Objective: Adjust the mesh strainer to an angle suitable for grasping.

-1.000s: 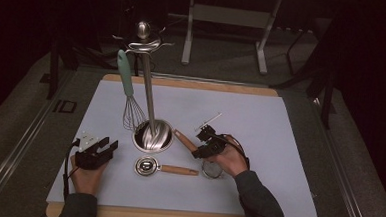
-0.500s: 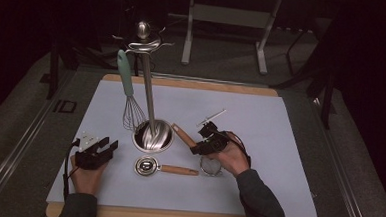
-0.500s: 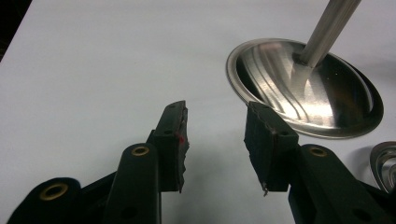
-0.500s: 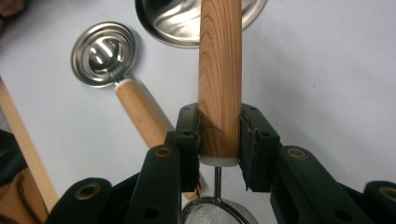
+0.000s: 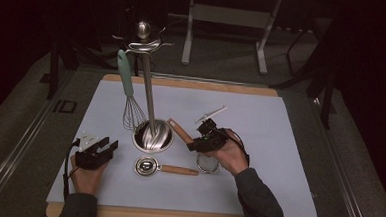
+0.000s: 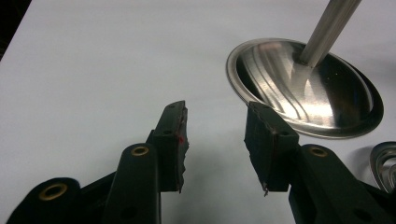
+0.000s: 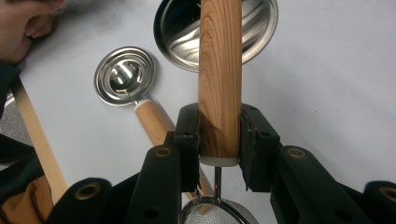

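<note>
- Left gripper (image 5: 100, 148) at front-left of pale lavender mat (image 5: 279, 143), resting in hand on mat; jaws apart, nothing between pads, seen clearly in left gripper view (image 6: 215, 140).
- Mint-green-handled wire whisk (image 5: 127, 92) hanging from tall steel utensil stand (image 5: 147, 91), whisk head just left of stand's round dished steel base (image 5: 152, 135).
- Stand base just beyond and right of left gripper's jaw tips in left gripper view (image 6: 303, 88).
- Round steel measuring scoop with short wooden handle (image 5: 164, 167) lying flat on mat, in front of stand base, between both hands; handle pointing right.
- Small wire-mesh strainer with light wooden handle (image 5: 181, 131) held off mat, handle end slanting up-left toward stand base, mesh bowl (image 5: 208, 163) under right hand.
- Right gripper (image 5: 203, 140) right of stand base, jaws clamped on strainer's wooden handle near its ferrule end; pads pressing both sides in right gripper view (image 7: 219, 135).
- Mesh bowl at bottom edge of right gripper view (image 7: 217, 212), below jaws.
</note>
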A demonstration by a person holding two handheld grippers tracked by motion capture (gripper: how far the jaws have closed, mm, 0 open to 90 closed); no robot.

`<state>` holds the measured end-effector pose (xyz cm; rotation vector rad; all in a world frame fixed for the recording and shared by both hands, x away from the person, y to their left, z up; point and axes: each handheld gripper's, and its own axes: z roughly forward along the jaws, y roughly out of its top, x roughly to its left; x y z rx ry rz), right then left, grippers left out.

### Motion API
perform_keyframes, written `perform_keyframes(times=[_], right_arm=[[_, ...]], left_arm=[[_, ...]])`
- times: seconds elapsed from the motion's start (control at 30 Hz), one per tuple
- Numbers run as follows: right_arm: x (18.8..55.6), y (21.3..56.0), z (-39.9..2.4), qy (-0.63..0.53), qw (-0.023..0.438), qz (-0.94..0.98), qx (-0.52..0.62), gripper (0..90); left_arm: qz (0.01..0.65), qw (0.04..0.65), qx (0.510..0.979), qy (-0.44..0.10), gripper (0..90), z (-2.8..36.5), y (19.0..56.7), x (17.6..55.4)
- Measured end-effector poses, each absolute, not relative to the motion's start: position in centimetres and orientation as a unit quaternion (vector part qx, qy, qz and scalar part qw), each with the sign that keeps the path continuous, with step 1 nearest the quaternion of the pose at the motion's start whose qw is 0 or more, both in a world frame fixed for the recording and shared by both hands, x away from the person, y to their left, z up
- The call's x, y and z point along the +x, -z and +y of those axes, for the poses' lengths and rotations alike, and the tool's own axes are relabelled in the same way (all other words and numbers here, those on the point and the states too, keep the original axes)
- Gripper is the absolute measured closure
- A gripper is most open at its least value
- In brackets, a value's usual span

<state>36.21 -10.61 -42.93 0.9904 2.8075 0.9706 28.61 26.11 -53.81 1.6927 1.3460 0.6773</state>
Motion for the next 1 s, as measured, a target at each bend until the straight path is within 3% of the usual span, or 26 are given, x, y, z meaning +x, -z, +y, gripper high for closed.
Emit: perform_keyframes(times=[1.0], right_arm=[[36.0,38.7,-11.5,-0.389,0.024,0.872,0.295,71.1]], left_arm=[[0.536,0.422,0.679,-0.271,59.0,26.1,53.8,28.7]])
